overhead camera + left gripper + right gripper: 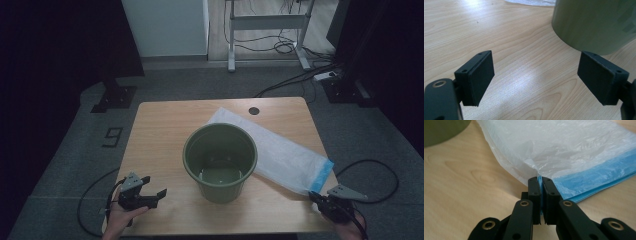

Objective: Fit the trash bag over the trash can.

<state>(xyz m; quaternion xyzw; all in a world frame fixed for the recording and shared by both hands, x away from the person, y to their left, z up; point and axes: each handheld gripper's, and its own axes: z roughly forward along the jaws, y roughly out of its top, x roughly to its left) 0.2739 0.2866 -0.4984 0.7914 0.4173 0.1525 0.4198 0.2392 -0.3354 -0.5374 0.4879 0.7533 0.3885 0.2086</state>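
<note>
— Jaws first: how do they stand on each side?

— Right gripper (541,182) has its two black jaws pressed together on the blue-edged corner of the plastic bag (564,150); in the right gripper view a thin blue strip shows pinched between the pads. Left gripper (536,76) stands wide apart, with bare wood between the pads and nothing gripped.

— Where does the bag lie?

— In the high view the plastic bag (280,150) lies flat on the table (160,130), running from about twelve o'clock of the green pot (220,161) down toward four o'clock, its blue band at the near right end. One long edge passes behind the pot's rim. The right gripper (320,199) holds the corner at the table's five o'clock edge.

— And the pot?

— Upright, near the table's middle, with holes visible in its floor. The left gripper (155,196) sits at the pot's eight o'clock, near it yet apart, jaws pointing toward its wall. In the left gripper view the pot's wall (596,25) rises at one o'clock beyond the jaws.

— Anything farther out?

— Grey carpet around the table, and a desk frame (267,30) with cables at twelve o'clock.
</note>
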